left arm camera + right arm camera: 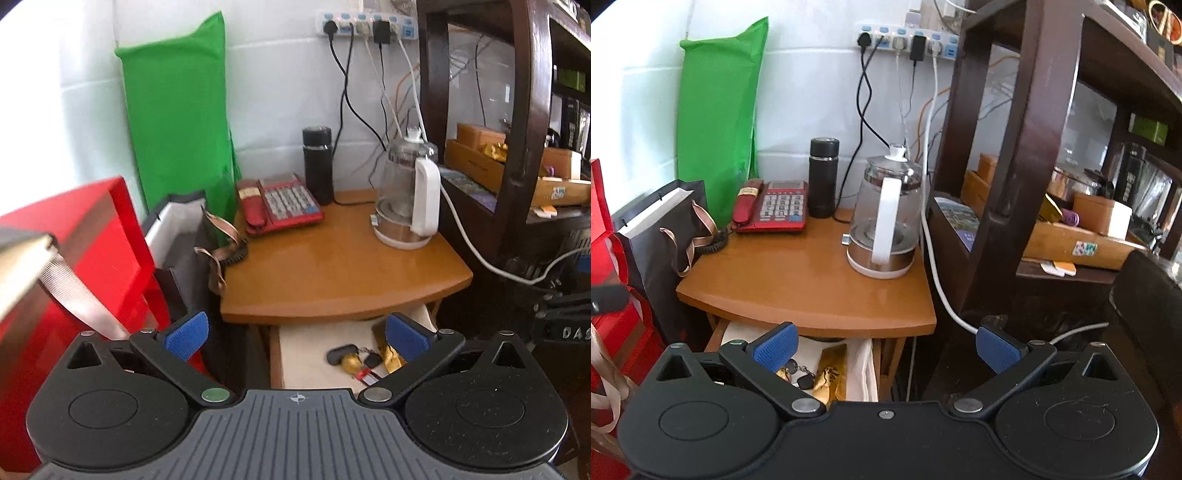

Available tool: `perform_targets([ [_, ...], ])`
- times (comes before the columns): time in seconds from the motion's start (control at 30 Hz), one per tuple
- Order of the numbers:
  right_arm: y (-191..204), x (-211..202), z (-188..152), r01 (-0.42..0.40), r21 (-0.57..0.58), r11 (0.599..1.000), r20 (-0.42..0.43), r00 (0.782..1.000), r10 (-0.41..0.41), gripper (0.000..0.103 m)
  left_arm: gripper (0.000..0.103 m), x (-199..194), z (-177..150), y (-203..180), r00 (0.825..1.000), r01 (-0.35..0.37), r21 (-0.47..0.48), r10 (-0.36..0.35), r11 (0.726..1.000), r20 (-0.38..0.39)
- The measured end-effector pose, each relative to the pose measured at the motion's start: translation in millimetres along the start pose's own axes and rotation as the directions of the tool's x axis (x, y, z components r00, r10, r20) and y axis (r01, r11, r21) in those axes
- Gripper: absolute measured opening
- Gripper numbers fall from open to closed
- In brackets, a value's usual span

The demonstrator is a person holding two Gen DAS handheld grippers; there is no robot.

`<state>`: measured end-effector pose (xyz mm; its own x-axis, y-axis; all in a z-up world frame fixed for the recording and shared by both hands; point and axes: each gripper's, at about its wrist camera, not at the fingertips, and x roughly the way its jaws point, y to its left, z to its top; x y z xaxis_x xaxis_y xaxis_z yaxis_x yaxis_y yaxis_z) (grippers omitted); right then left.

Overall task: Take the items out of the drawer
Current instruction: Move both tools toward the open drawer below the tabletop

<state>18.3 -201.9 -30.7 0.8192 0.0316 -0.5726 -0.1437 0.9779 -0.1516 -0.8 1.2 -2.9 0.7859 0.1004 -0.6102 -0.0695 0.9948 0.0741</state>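
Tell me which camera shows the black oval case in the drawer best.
The left wrist view: the black oval case lies unobstructed in the open drawer. In the right wrist view, the right hand-held gripper hides that spot.

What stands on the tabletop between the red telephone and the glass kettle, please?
A black flask stands between the red telephone and the glass kettle, near the wall. Both wrist views show it.

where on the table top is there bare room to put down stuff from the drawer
The front half of the wooden table top is bare, from the red telephone and glass kettle forward to the curved front edge. The back is crowded: telephone, black flask, kettle and cords. The open drawer below holds a few small items at its right side; its left part shows bare lining.
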Motion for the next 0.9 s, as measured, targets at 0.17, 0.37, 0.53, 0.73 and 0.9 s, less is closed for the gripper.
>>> perform_targets([
  [0.17, -0.9, -1.1, -13.3, 0.009, 0.023, 1.0, -0.009, 1.0, -0.009, 0.103, 0.103, 10.2, -22.6, 7.9, 0.999, 0.016, -0.03, -0.017, 0.999, -0.033],
  [0.37, 1.6, -4.5, -30.3, -0.007, 0.045, 0.999, -0.017, 1.0, 0.008, 0.103, 0.103, 24.2, -49.5, 16.7, 0.997, 0.034, -0.066, -0.039, 0.997, -0.07],
  [0.53, 5.7, -8.6, -45.3, -0.022, 0.062, 0.998, -0.027, 0.999, 0.024, 0.103, 0.103, 38.4, -66.0, 22.2, 0.992, 0.013, -0.054, -0.02, 0.998, -0.123],
  [0.73, 0.3, 8.0, -43.5, -0.047, 0.042, 0.998, -0.042, 0.998, 0.048, 0.103, 0.103, 37.1, -68.1, 19.1, 0.984, 0.01, -0.065, -0.022, 0.998, -0.179],
  [0.9, 3.9, 6.1, -52.5, -0.075, 0.038, 0.996, -0.058, 0.995, 0.077, 0.103, 0.103, 39.9, -73.2, 17.5, 0.982, 0.015, -0.085, -0.03, 0.996, -0.184],
])
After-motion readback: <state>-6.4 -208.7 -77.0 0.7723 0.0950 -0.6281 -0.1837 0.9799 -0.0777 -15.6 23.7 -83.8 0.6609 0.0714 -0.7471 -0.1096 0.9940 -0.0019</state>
